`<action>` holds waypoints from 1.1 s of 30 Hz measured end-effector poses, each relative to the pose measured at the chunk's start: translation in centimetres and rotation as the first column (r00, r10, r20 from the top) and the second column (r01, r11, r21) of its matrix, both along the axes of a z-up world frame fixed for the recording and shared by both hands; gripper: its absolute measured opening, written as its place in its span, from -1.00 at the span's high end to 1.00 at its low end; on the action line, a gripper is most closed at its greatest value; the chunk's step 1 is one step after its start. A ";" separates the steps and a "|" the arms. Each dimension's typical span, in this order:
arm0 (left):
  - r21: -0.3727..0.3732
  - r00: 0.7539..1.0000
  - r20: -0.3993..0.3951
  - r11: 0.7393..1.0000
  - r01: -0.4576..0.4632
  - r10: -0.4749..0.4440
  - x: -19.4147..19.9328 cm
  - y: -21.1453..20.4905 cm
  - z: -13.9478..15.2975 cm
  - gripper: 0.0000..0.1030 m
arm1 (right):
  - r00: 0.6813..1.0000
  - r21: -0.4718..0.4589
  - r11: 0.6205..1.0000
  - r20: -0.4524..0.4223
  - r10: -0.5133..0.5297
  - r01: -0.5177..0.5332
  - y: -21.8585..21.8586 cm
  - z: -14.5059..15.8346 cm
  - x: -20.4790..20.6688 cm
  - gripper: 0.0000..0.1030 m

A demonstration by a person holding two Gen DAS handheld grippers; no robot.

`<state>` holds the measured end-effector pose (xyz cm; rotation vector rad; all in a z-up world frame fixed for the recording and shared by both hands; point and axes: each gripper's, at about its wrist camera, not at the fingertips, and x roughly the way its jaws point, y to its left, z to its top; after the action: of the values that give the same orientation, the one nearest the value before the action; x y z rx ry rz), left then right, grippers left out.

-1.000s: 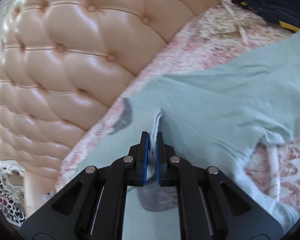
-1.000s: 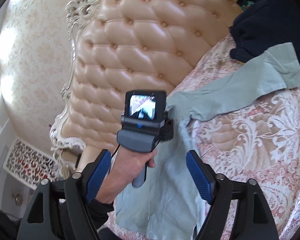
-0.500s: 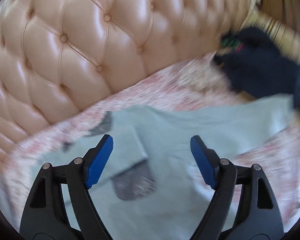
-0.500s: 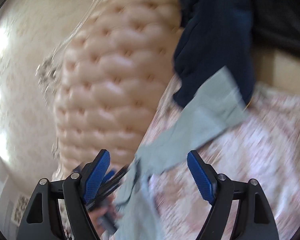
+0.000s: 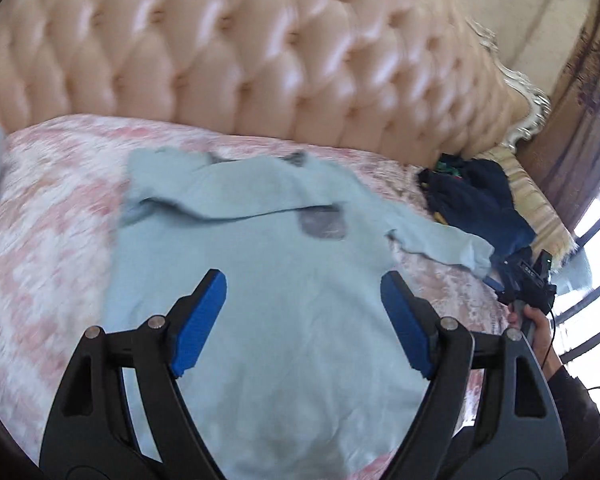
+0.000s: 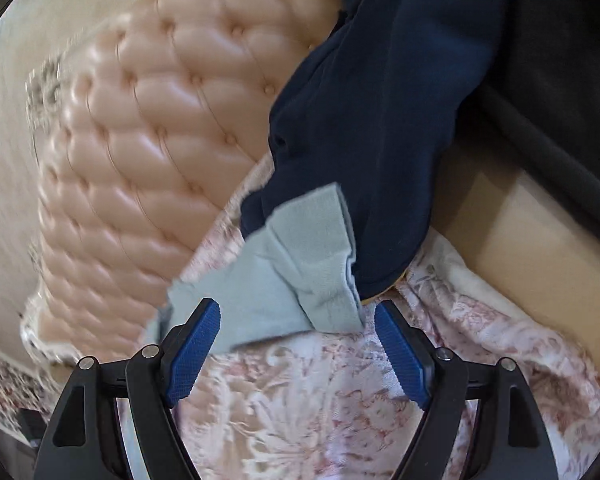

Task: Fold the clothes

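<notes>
Sweater [image 5: 268, 280] lies spread beneath left hand-held gripper [image 5: 304, 320], untouched.

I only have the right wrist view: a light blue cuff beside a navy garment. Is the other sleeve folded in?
Observer: Yes, the other sleeve lies across the shirt, reaching its grey pocket.
Operator: Is the left gripper holding anything?
Observer: No. The left gripper hangs over the shirt body, jaws open, gripping nothing.
Operator: And my sleeve?
Observer: The near sleeve stretches out unfolded toward the navy garment.
</notes>
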<state>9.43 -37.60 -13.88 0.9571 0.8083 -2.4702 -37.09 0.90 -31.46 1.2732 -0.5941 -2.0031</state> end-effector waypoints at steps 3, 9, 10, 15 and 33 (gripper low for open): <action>-0.006 0.999 0.015 1.000 -0.031 0.031 1.2 -0.3 -0.3 -0.58 | 0.998 0.023 0.998 -0.022 0.052 -0.052 -1.4 0.0 0.0 0.01; 0.014 0.998 0.041 0.999 -0.043 0.042 2.4 0.1 -1.2 -0.58 | 0.999 0.061 0.998 -0.002 0.034 -0.034 -2.6 -0.4 -0.4 0.14; 0.018 0.998 0.044 0.999 -0.042 0.041 2.4 0.2 -1.3 -0.58 | 1.000 0.059 0.998 0.004 0.021 -0.021 -2.5 -0.4 -0.3 0.12; 0.025 0.999 0.047 0.999 -0.022 0.021 2.2 0.8 -1.5 -0.58 | 0.999 0.040 0.999 0.023 -0.025 0.024 -2.3 -0.4 -0.2 0.10; 0.055 0.998 0.049 0.998 -0.032 0.030 2.4 1.0 -1.5 -0.58 | 1.000 -0.041 0.999 -0.008 -0.002 0.002 -1.3 1.6 -0.2 0.87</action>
<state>11.78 -36.56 -15.41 1.0120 0.8737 -2.4004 -37.33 -0.38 -29.89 1.2397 -0.6294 -1.9869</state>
